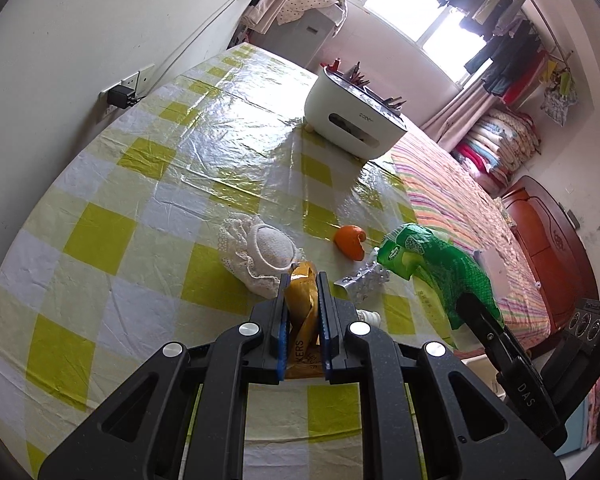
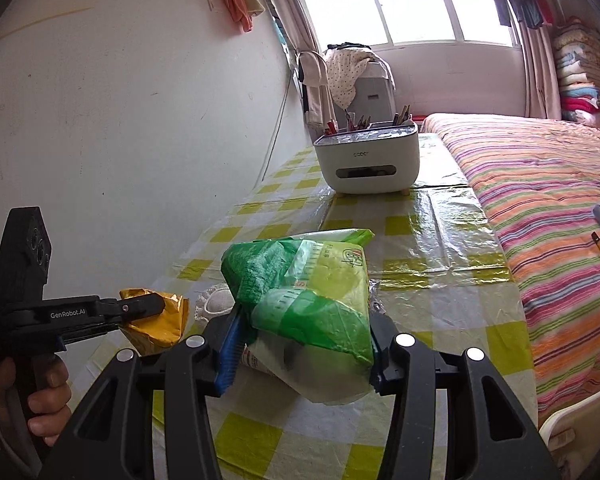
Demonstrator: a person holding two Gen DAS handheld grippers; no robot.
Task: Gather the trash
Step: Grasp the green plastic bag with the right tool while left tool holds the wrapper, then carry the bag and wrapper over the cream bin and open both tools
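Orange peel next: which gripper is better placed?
Neither is free: left gripper is shut on the yellow wrapper, right gripper on the green bag. Once emptied, probably left: the orange peel lies just ahead of its fingertips.

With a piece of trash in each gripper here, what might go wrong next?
1. The green bag bulges loosely out of the right gripper and could slip or snag.
2. The left gripper pinches only a thin part of the yellow wrapper, which may tear or pull free.
3. The orange peel, foil scrap and lace cloth lie close below and could get swept off the table.
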